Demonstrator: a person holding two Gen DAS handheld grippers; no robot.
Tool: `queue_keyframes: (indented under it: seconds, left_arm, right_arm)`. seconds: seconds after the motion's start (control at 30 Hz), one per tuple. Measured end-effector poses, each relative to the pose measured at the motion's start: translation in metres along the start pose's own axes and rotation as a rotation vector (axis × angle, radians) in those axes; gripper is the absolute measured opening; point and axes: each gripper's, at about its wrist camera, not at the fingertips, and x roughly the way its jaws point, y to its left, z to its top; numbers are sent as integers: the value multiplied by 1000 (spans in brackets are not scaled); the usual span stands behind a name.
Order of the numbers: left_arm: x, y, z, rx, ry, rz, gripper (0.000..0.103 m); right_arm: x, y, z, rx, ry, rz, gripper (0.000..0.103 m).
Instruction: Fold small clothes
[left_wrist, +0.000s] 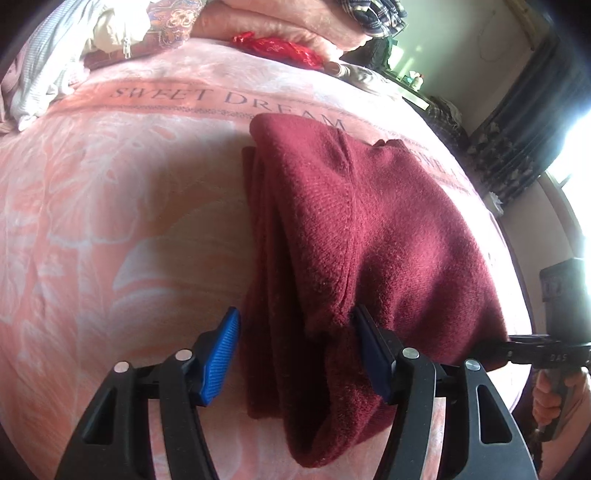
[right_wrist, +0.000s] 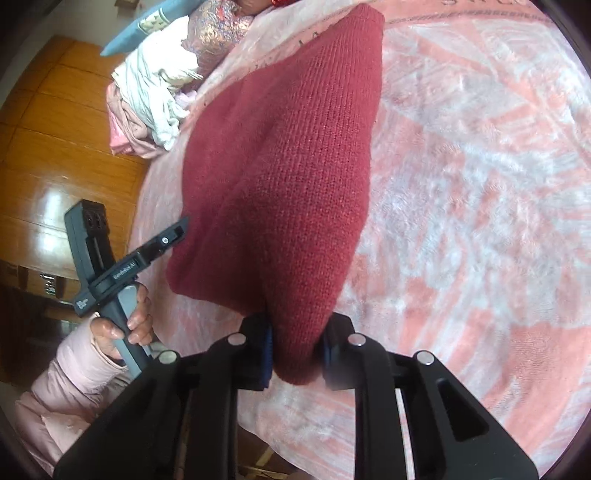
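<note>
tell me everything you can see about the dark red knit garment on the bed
The dark red garment is a thick, fuzzy knit, folded into a long layered bundle with a seam along its top. It lies on the pink blanket. The right gripper is shut on its near end, while the left gripper straddles an edge, jaws open, pads not pressing.

Dark red knit garment (left_wrist: 369, 236), folded lengthwise into a thick multi-layer strip, lies on the bed. In left wrist view it fills centre to lower right; in right wrist view (right_wrist: 295, 177) it runs from top centre to bottom centre.
</note>
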Motion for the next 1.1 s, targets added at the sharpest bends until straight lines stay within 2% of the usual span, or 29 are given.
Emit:
queue_keyframes:
  seconds: [0.07,0.13,0.23,0.3,0.4,0.43,0.47,0.5,0.57,0.63,0.67,0.77,0.87,1.1]
  left_arm:
    - [7,-2,-3,12,-5,20,71]
    - [10,5,-6,3,-5,21,79]
    - [11,11,-6,4,-6,14,82]
    - [8,11,-5,10,-2,14,82]
    - [-4,13,-1,-50,12,1,81]
    - [-11,13,0,-69,20,11,80]
    - [-16,13,0,-76,26,17,80]
    - [-22,11,-1,-77,31,23,80]
    - [-38,6,-5,-75,28,53,82]
    - [-55,1,-10,-81,9,83,90]
    - [-63,-2,-14,-82,-3,91,91]
    - [-84,-13,-26,-44,-14,130,92]
    - [-99,-21,-39,-9,-26,179,96]
    - [-117,-32,-57,19,-93,251,96]
  right_arm:
    - [21,-1,1,18,45,-48,19]
    - [28,-6,1,32,46,-49,20]
    - [28,-5,2,32,38,-55,23]
    - [25,2,1,8,32,-94,31]
    - [8,20,-2,-26,-7,-175,43]
    - [-1,29,-3,-31,-33,-236,60]
    - [-9,37,-6,-39,-56,-283,68]
    - [-19,48,-10,-39,-90,-335,69]
    - [-30,63,-19,-26,-121,-349,76]
    - [-43,77,-32,-23,-161,-346,80]
    - [-46,86,-37,-33,-177,-360,85]
    - [-60,107,-55,-53,-260,-436,88]
    - [-70,113,-72,-62,-302,-449,88]
    - [-69,116,-92,-100,-307,-455,88]
